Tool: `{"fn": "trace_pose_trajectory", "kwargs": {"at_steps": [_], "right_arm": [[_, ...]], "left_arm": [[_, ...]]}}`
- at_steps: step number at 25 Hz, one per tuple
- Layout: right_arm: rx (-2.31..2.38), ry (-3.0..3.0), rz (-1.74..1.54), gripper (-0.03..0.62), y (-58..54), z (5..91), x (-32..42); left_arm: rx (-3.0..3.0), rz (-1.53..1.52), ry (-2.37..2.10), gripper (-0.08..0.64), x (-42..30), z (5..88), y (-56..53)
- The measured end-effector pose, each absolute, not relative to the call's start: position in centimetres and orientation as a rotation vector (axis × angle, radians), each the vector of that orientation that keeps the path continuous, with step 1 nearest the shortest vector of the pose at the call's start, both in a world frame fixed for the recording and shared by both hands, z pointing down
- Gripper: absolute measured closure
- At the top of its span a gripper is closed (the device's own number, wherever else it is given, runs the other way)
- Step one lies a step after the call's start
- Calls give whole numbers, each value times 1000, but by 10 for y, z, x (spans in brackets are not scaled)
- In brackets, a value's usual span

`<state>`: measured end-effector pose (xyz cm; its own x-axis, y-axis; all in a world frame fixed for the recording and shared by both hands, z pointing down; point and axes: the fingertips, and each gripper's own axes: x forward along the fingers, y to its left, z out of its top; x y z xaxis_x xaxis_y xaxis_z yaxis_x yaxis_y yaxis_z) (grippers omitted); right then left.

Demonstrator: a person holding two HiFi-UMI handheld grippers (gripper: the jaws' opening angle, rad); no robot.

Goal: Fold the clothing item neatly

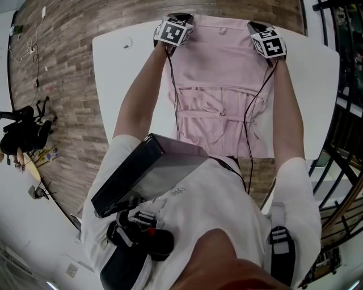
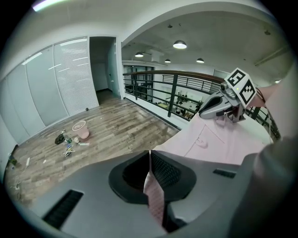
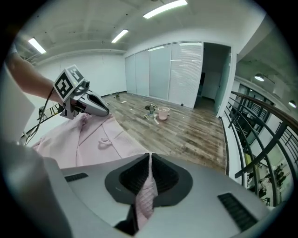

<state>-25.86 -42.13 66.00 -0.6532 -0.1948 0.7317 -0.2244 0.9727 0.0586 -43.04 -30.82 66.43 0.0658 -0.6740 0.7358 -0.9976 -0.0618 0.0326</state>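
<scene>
Near end: I see the pink garment [image 1: 218, 85] spread flat on the white table [image 1: 127, 73], its near hem by the table edge closest to the operator's body. Tie strips [image 1: 218, 113] lie loose across its middle. Both forearms run out over the cloth, one along each side.

Far end: both tools sit at the garment's far edge, one at each far corner. Left tool [image 1: 180, 17] has its jaws closed down to a slit, with a thin fold of pink fabric pinched between them [image 2: 150, 160]. Right tool [image 1: 256, 25] is the same: jaws nearly together, clamped on a pink fold [image 3: 149, 162]. Each tool shows in the other's camera, with cloth bunched under its nose, and the rest of the garment runs between them. I can't tell whether that far edge is lifted off the table.

Beyond the table: wood floor [image 3: 186, 130], a pink bucket [image 3: 163, 112], a black railing [image 2: 173, 93].
</scene>
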Motion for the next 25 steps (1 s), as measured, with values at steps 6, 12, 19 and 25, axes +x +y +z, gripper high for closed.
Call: {"fn": "trace_pose_trajectory", "kwargs": {"at_steps": [6, 12, 19, 25], "right_arm": [[305, -2376, 1, 571, -416, 636, -256], [305, -2458, -60, 571, -403, 609, -249], [306, -2494, -151, 571, -381, 589, -226], [293, -2504, -246, 571, -353, 585, -216]], "left_arm": [[1839, 684, -1689, 545, -425, 645, -308], [1883, 631, -1739, 545, -423, 618, -295], [1910, 621, -1821, 545, -412, 595, -261], [1917, 696, -1912, 543, -395, 596, -230]]}}
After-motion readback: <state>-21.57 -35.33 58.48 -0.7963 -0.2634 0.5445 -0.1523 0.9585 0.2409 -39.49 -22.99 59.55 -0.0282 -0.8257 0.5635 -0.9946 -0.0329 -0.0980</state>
